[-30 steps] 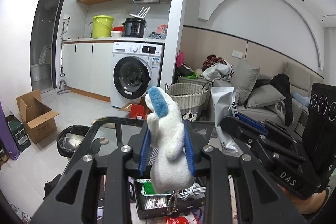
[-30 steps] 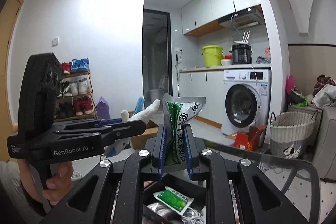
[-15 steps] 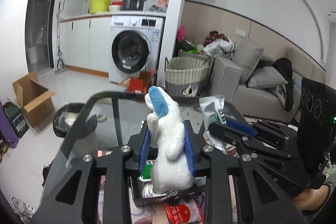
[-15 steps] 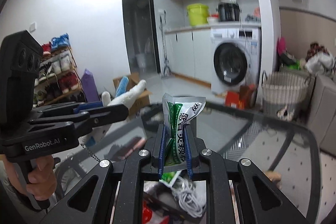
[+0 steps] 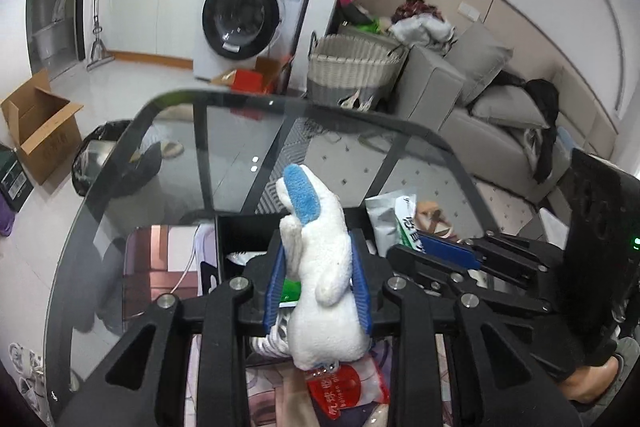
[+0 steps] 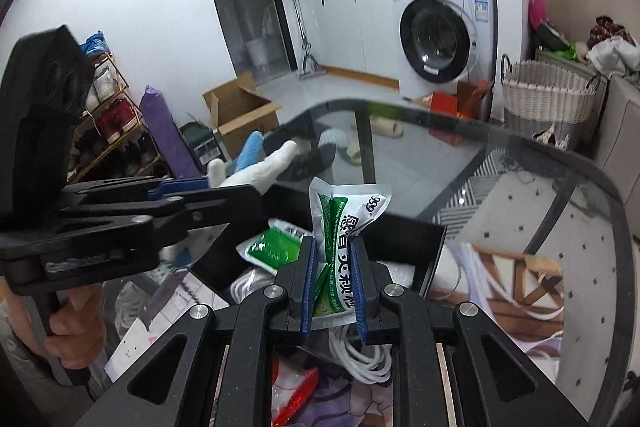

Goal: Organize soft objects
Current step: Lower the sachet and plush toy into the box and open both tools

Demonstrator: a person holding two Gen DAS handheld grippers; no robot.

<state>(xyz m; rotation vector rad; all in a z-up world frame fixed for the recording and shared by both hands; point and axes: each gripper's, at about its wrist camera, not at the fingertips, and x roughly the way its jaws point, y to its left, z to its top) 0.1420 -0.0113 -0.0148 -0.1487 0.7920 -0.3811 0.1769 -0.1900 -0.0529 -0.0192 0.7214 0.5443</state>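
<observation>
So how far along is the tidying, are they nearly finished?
Partly. A green packet and a white cable already lie in the black box. In hand: the left tool grips a white plush toy, and the right tool grips another packet, both above the box. Left over: a red pouch on the glass table.

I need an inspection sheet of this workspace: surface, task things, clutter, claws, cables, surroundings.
Surface: glass table, patterned mat underneath.
Job's things: white plush toy with blue ear; green-printed sachet; black box below them.
Clutter: red packet, second green sachet.
Grippers: left claw shut on the plush toy; right claw shut on the sachet.
Cables: white cable coiled in the box.
Surroundings: washing machine, woven basket, sofa.
</observation>
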